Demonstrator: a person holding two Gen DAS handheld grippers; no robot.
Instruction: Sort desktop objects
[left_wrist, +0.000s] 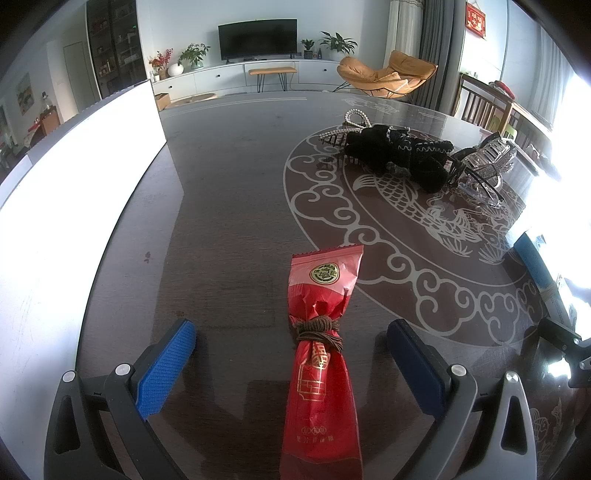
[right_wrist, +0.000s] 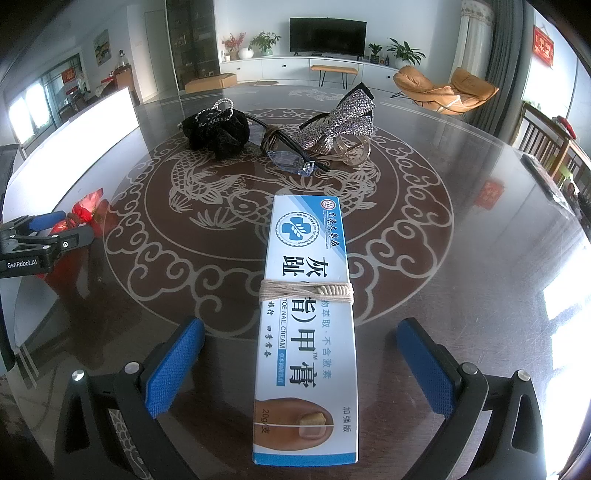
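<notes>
A red snack packet (left_wrist: 321, 354) tied round the middle with brown cord lies flat on the dark table (left_wrist: 229, 206). It runs lengthwise between the wide-apart blue pads of my left gripper (left_wrist: 291, 326), which is open and not touching it. A white and blue nail cream box (right_wrist: 306, 306) wound with beige cord lies the same way between the pads of my right gripper (right_wrist: 301, 325), also open. In the right wrist view the left gripper (right_wrist: 48, 236) and red packet (right_wrist: 86, 206) show at the far left.
Mid-table is a heap: a black scrunchie (right_wrist: 218, 129), a pearl clip (left_wrist: 351, 123), a rhinestone bow (right_wrist: 340, 118), glasses (right_wrist: 291, 162) and a clear hair claw (right_wrist: 351, 147). A tall white panel (left_wrist: 74, 177) stands along the table's left side. Chairs stand at the right.
</notes>
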